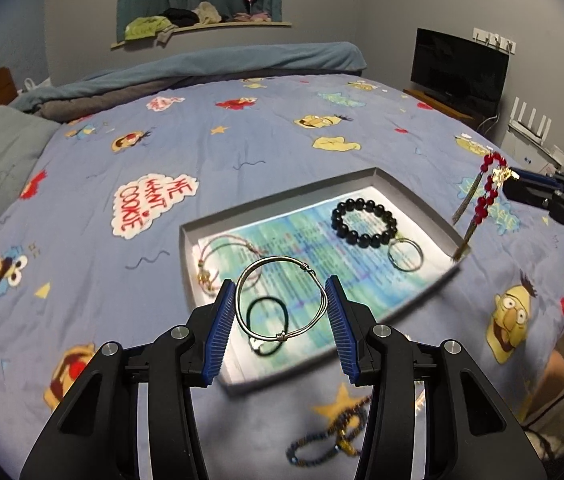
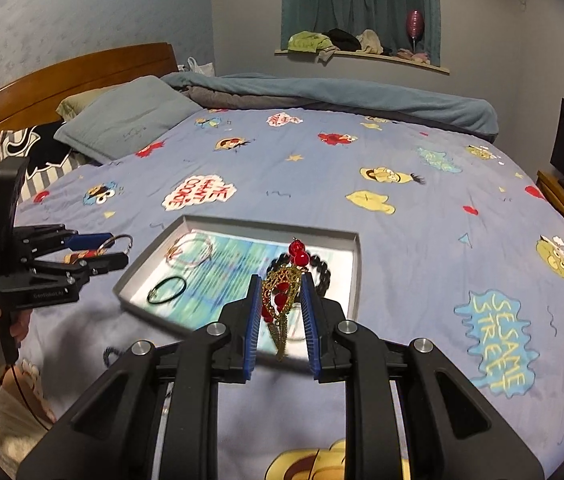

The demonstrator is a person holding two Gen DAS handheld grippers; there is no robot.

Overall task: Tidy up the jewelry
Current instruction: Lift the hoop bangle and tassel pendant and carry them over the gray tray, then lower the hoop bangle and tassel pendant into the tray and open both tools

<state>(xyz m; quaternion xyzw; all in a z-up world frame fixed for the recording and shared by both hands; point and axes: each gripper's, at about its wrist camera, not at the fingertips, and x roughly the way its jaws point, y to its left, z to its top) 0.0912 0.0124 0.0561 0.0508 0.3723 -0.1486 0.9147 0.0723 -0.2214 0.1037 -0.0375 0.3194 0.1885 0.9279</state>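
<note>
A grey tray (image 1: 410,190) with a printed paper liner lies on the bed. In it are a black bead bracelet (image 1: 364,222), a thin metal ring (image 1: 405,255), a pink cord bracelet (image 1: 226,258) and a black hair tie (image 1: 268,328). My left gripper (image 1: 281,300) is shut on a silver wire bangle (image 1: 282,298) above the tray's near end. My right gripper (image 2: 282,294) is shut on a red-bead and gold tassel ornament (image 2: 282,292), held above the tray's right edge; the ornament also shows in the left wrist view (image 1: 490,188).
A dark beaded bracelet (image 1: 330,436) lies on the cartoon-print bedspread (image 1: 122,160) just in front of the tray. Pillows (image 2: 122,120) and a wooden headboard (image 2: 62,76) stand at the far left, a TV (image 1: 458,68) at the right.
</note>
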